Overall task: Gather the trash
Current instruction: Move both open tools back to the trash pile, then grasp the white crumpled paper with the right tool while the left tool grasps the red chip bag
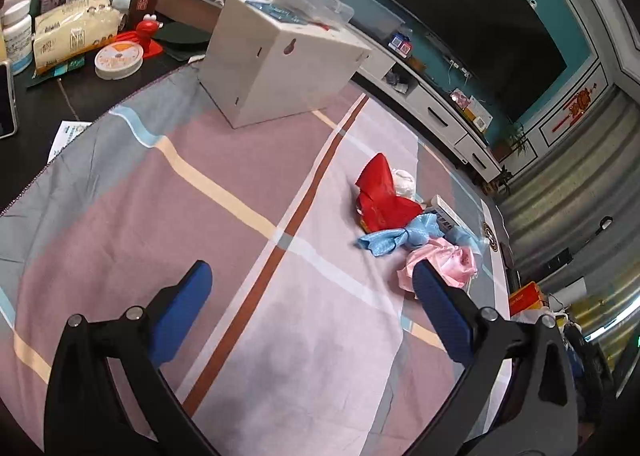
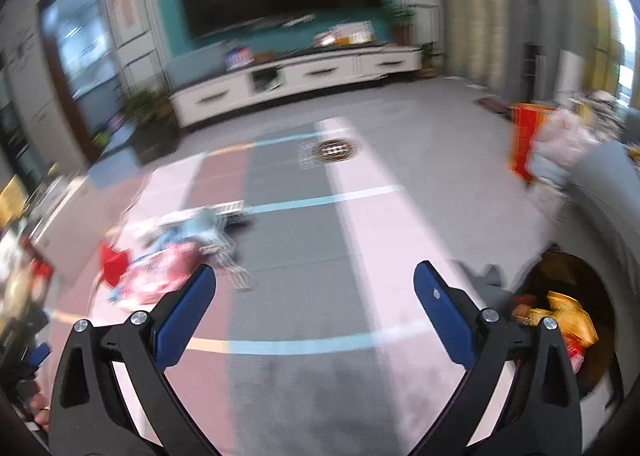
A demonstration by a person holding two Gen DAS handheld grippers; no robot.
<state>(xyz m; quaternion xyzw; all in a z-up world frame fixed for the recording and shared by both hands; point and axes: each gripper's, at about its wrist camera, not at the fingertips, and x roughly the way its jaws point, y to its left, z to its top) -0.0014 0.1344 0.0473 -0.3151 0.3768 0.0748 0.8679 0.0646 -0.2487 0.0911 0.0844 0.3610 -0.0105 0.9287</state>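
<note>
Trash: crumpled red, blue and pink wrappers (image 1: 404, 223), heaped on striped cloth (image 1: 160, 215), uncollected. Left gripper (image 1: 312, 292) and right gripper (image 2: 314, 292) are held apart, empty. Approach step judged; a closing grasp is required next.

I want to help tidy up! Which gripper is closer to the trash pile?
Probably the left gripper: it is open, with the pink wrapper right beside one finger. The right gripper, also open, has the pile off to its side.
</note>
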